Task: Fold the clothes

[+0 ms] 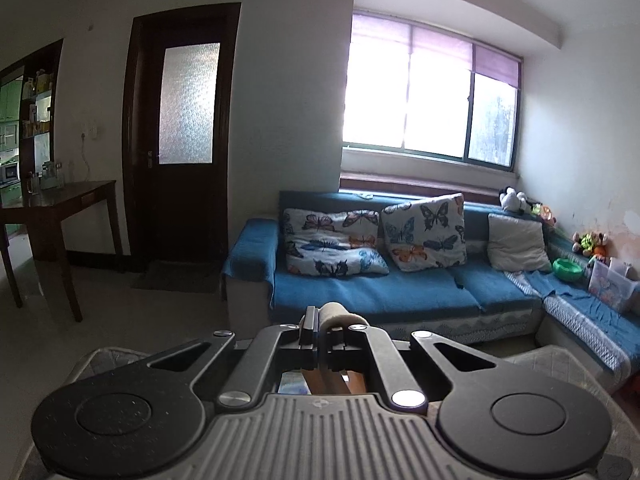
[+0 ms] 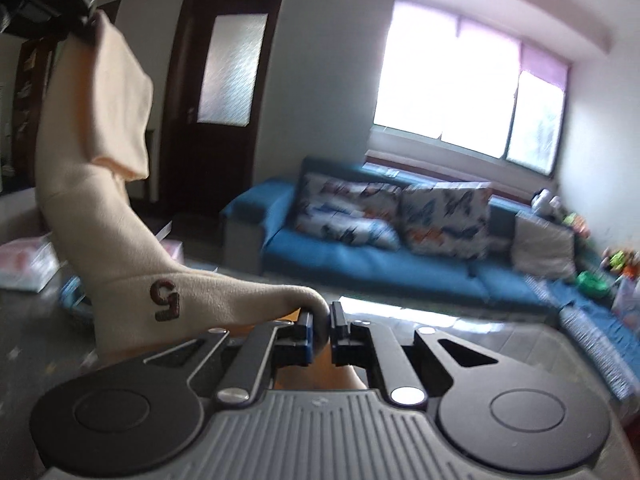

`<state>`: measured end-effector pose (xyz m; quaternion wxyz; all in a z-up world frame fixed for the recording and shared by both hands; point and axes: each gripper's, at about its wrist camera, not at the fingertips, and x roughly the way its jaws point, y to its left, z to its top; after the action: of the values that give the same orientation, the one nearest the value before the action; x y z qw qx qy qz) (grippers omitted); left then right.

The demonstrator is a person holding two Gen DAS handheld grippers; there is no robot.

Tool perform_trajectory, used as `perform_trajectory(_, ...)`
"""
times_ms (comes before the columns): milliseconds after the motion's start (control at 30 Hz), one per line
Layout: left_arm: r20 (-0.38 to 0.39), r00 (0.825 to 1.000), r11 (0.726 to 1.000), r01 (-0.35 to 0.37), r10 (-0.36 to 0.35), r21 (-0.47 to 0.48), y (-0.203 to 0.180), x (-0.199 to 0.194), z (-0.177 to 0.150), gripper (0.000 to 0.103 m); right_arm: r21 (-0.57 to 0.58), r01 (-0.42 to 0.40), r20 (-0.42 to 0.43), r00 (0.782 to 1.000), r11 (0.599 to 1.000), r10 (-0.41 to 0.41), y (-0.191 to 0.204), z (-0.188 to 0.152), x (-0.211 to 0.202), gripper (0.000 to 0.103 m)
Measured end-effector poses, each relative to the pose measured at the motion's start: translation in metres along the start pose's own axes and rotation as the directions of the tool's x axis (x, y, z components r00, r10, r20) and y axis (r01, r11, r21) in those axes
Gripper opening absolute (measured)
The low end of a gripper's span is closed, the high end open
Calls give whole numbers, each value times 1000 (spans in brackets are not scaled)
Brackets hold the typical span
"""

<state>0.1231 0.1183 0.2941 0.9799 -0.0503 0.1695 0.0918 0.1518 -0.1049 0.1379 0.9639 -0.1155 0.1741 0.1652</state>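
A cream garment (image 2: 116, 232) with a dark "5" printed on it hangs in the air, stretched between both grippers. My right gripper (image 2: 321, 326) is shut on one edge of it, low in the right wrist view. My left gripper (image 2: 86, 12) appears at the top left of that view, shut on the garment's other end, held higher. In the left wrist view my left gripper (image 1: 320, 322) is shut, with a beige roll of the garment (image 1: 338, 314) bulging from its jaws. The rest of the cloth is hidden below the gripper body.
A blue L-shaped sofa (image 1: 372, 292) with butterfly cushions (image 1: 424, 232) stands ahead under a bright window. A dark wooden table (image 1: 52, 216) and dark door (image 1: 180, 140) are to the left. A glass table edge (image 2: 500, 336) and packages (image 2: 24, 264) lie below.
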Motion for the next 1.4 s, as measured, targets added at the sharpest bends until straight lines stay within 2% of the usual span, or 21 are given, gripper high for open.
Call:
perform_trajectory(233,65,997,998,45,-42,-49,13,-28,22,4,-61,74,133,989,995,-65,-16,41,-22,6)
perform_trajectory(300,59,997,997,62,-59,-49,21,-41,14,4,-91,76,156,986,993,-61,-17,43,-35,6)
perform_trajectory(400,4,998,996,67,-67,-59,37,-54,-9,4,-151,54,155,987,987,-30,-16,31,-57,6)
perform_trajectory(567,-146,988,998,44,-51,-48,62,-71,-74,4,-252,-58,45,996,966,72,12,-24,-93,6)
perform_trajectory(700,-260,965,1000,27,-30,-14,74,-86,-136,4,-319,-163,-65,987,934,150,38,-73,-120,6)
perform_trajectory(767,-321,947,1000,24,-20,8,75,-90,-169,4,-331,-219,-130,974,918,186,51,-97,-131,6)
perform_trajectory(867,-419,908,1000,15,-17,-8,82,-94,-215,4,-323,-294,-220,948,900,231,66,-131,-143,6)
perform_trajectory(933,-470,883,1000,5,-13,-19,87,-97,-241,4,-305,-321,-258,934,897,246,68,-146,-147,6)
perform_trajectory(1100,-543,839,1000,-24,28,15,94,-103,-283,5,-253,-353,-325,908,901,265,58,-169,-155,7)
perform_trajectory(1200,-548,836,1000,-23,21,3,102,-108,-290,9,-170,-346,-331,902,923,277,42,-165,-156,13)
perform_trajectory(1267,-543,840,1000,-18,19,6,106,-110,-289,11,-114,-333,-323,903,936,282,27,-159,-157,26)
perform_trajectory(1300,-540,841,1000,-16,18,8,107,-111,-288,13,-99,-322,-316,907,942,277,20,-157,-158,29)
perform_trajectory(1367,-530,847,1000,-17,22,15,108,-112,-285,26,-77,-293,-302,918,953,258,8,-155,-159,42)
perform_trajectory(1400,-525,851,1000,-19,27,20,109,-113,-283,28,-69,-271,-300,923,960,240,3,-156,-157,43)
